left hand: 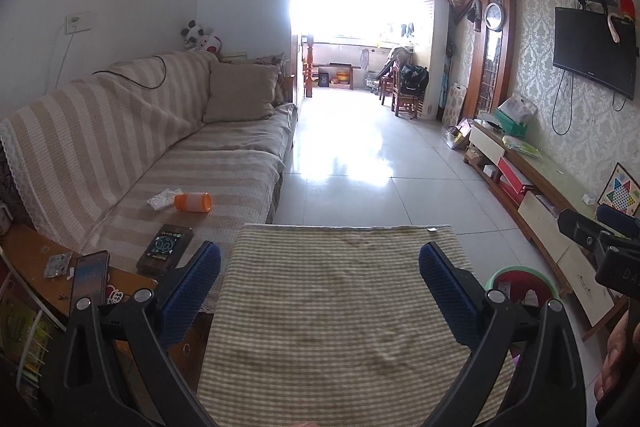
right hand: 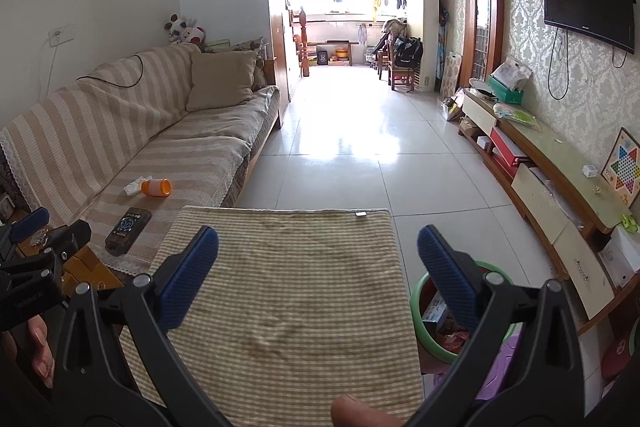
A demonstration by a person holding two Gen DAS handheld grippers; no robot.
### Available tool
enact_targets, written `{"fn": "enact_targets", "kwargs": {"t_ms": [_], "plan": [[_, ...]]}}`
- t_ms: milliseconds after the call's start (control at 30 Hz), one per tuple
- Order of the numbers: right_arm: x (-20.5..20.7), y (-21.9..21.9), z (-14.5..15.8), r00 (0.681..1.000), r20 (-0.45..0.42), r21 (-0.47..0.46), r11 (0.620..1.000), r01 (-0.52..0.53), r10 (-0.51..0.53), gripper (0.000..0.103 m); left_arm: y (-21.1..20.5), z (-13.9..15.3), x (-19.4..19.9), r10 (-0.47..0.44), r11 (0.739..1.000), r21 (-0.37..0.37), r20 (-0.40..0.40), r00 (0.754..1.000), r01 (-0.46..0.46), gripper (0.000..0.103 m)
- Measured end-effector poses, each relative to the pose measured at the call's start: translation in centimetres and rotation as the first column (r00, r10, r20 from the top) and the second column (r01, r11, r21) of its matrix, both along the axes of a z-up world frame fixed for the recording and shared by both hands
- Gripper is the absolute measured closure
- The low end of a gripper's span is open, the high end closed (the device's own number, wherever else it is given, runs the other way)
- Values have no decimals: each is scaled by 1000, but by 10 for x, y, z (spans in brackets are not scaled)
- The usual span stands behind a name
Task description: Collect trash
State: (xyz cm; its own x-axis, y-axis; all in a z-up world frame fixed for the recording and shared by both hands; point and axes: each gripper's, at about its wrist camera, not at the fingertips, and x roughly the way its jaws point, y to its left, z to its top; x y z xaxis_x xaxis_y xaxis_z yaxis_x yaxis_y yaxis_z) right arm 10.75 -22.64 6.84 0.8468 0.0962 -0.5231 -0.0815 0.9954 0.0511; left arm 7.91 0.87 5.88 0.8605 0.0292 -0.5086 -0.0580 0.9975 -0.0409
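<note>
An orange bottle (left hand: 194,202) lies on its side on the striped sofa seat, beside a crumpled white wrapper (left hand: 162,199); the same bottle (right hand: 157,187) and wrapper (right hand: 134,187) show in the right wrist view. A green-rimmed bin (left hand: 520,281) holding rubbish stands on the floor to the right of the checked cloth; this bin (right hand: 420,301) sits under my right finger. My left gripper (left hand: 320,269) hangs open above the cloth, nothing between its fingers. My right gripper (right hand: 318,255) is open too, and empty.
A checked cloth (left hand: 344,307) covers the surface below both grippers. A dark box (left hand: 165,249) lies at the sofa's front edge, a phone (left hand: 90,277) on the wooden side table. A low TV cabinet (right hand: 560,187) lines the right wall. Tiled floor (right hand: 340,147) stretches ahead.
</note>
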Motion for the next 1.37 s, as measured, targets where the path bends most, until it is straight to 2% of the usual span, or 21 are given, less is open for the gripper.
{"fn": "enact_targets", "kwargs": {"t_ms": [900, 1000, 1367], "plan": [[-11, 8, -3, 1000, -3, -1, 1000, -4, 4, 5, -13, 3, -12, -9, 1000, 21, 17, 1000, 8, 8], [-11, 8, -4, 1000, -4, -3, 1000, -4, 4, 5, -12, 5, -16, -15, 1000, -2, 49, 999, 15, 8], [-11, 7, -4, 1000, -4, 0, 1000, -5, 5, 5, -17, 5, -14, -5, 999, 32, 32, 999, 4, 8]]}}
